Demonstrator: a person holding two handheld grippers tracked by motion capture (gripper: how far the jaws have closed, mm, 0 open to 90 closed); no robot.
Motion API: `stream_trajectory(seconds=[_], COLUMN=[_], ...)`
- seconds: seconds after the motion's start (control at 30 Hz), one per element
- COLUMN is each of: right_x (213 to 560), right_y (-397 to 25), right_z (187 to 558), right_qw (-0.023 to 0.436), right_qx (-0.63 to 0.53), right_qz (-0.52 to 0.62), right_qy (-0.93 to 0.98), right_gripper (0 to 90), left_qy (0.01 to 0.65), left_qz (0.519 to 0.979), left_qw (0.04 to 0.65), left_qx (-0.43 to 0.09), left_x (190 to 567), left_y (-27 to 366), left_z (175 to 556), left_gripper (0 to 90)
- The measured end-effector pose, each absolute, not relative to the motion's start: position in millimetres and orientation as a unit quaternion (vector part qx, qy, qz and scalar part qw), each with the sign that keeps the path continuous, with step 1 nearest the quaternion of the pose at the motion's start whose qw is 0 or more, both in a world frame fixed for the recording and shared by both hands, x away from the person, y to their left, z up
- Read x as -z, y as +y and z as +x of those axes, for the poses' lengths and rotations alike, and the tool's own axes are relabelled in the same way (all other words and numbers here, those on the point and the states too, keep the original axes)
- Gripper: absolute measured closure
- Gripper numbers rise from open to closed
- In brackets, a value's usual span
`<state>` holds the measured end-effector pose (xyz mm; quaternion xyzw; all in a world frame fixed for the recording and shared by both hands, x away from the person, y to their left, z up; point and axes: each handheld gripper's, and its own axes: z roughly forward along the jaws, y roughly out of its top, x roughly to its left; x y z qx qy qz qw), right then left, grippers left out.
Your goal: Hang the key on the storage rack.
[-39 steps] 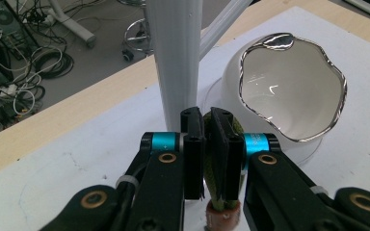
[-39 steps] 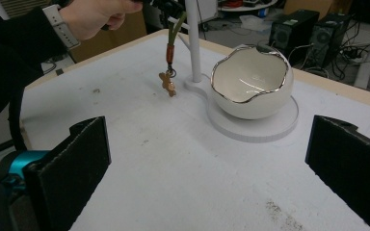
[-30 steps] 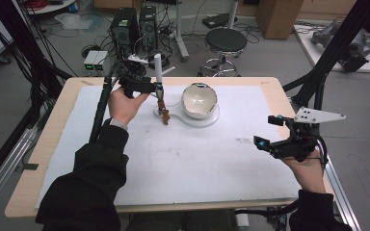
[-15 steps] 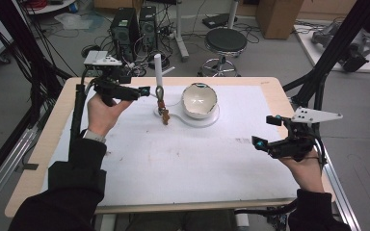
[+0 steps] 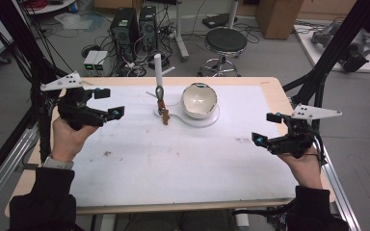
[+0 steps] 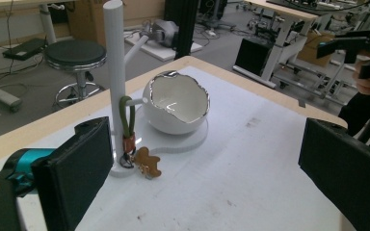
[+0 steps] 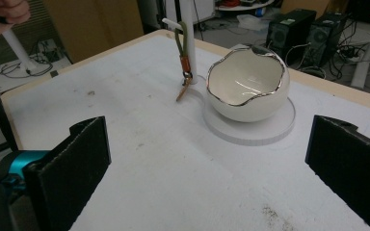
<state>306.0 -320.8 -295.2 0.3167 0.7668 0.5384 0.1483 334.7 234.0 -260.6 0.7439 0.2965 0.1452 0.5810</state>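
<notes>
1. Since the earlier frames, the left gripper (image 5: 105, 102) has drawn back from the stand (image 5: 157, 72) to the bench's (image 5: 183, 163) left edge; the right gripper (image 5: 267, 129) hovers where it was, near the right edge.
2. Both sets of jaws are spread wide and hold nothing.
3. A keyring (image 6: 127, 137) hangs by its green loop from a low peg on the white stand, the gingerbread-figure charm (image 6: 147, 162) resting on the stand's base. It sits toward the far middle of the bench, well apart from both grippers.
4. Just beside it, a cracked-egg-shaped bowl (image 5: 199, 100) with a silvery rim sits on its white disc base (image 7: 274, 126), likely a tray for small items.
5. The hanging looks finished, judging by the open, withdrawn jaws.
6. No brand, label or writing can be read on any of these things.
</notes>
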Motion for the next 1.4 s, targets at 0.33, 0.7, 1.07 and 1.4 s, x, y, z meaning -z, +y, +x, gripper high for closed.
stream_trajectory(seconds=[0.33, 0.7, 1.07, 1.4], right_x=[293, 293, 282, 285], right_y=[-325, -332, -326, -324], right_z=[308, 305, 294, 297], right_qw=[0.156, 0.174, 0.183, 0.182], right_qx=[-0.546, -0.550, -0.562, -0.557], right_qz=[0.323, 0.338, 0.317, 0.323], right_qy=[0.757, 0.743, 0.742, 0.743], right_gripper=[1.0, 1.1, 1.0, 1.0], left_qy=[0.320, 0.331, 0.338, 0.343], left_qz=[0.718, 0.706, 0.705, 0.709], left_qw=[0.598, 0.597, 0.593, 0.581], left_qx=[-0.157, -0.190, -0.195, -0.205], left_x=[279, 282, 287, 293], left_y=[259, 278, 279, 278], left_z=[303, 278, 272, 276], left_gripper=[5.6, 5.6, 5.6, 5.6])
